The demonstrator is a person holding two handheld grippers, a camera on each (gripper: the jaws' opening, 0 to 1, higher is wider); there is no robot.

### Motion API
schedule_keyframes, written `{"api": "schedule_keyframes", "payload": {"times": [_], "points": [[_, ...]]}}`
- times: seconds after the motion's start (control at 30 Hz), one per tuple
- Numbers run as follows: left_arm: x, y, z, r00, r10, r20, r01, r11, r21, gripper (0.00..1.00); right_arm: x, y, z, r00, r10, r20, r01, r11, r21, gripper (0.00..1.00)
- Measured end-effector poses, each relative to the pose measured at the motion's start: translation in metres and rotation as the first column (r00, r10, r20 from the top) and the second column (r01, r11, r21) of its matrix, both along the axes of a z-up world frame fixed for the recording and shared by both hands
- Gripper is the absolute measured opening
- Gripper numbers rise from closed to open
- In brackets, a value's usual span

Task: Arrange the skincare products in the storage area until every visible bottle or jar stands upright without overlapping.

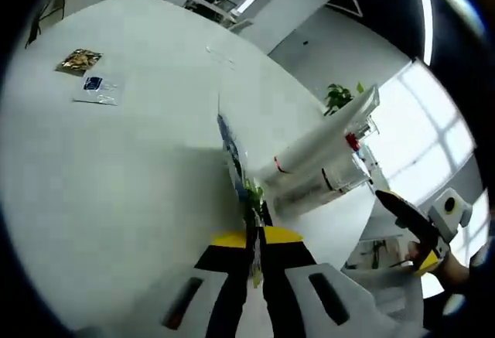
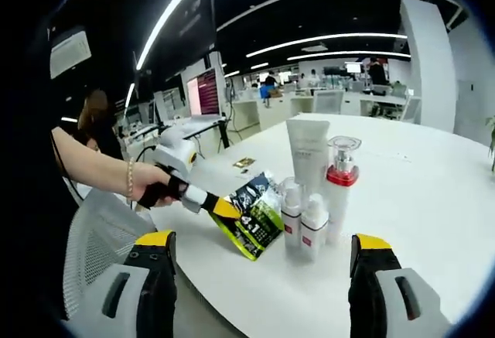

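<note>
Gripping a flat sachet [image 2: 251, 216] by one edge, the left gripper [image 2: 219, 207] had its jaws closed on the packet just left of a cluster of skincare products on the white table [image 2: 433, 191]. In the left gripper view the same sachet [image 1: 236, 169] showed edge-on between the closed jaws of that gripper [image 1: 256, 239]. The right gripper [image 2: 263, 276] hovered at the near table edge, jaws wide apart and empty. A tall tube [image 2: 308, 155], a red-collared pump bottle [image 2: 341, 187] and two small bottles [image 2: 302, 218] stood upright, touching or nearly so. The sachet looked light, thin and floppy, unlikely to stand alone; the bottles seemed rigid, smooth and tippy, best taken low on the body.
</note>
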State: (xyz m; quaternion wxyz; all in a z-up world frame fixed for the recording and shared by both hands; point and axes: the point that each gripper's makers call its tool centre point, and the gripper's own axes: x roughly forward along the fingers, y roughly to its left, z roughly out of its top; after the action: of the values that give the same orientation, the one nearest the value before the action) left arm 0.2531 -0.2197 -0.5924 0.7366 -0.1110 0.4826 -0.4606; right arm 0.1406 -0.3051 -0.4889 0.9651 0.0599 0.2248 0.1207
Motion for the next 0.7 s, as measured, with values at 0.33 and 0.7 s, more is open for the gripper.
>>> {"api": "schedule_keyframes", "payload": {"times": [0.33, 0.7], "points": [[0.004, 0.007, -0.010, 1.000, -0.017, 0.020, 0.016, 0.998, 0.059, 0.22, 0.000, -0.005, -0.001, 1.000, -0.021, -0.005, 0.021, 1.000, 0.013, 0.99], [0.010, 0.020, -0.013, 0.998, -0.038, 0.058, 0.032, 0.994, 0.106, 0.30, -0.001, -0.009, -0.008, 1.000, -0.022, -0.022, 0.023, 1.000, 0.004, 0.99]]}}
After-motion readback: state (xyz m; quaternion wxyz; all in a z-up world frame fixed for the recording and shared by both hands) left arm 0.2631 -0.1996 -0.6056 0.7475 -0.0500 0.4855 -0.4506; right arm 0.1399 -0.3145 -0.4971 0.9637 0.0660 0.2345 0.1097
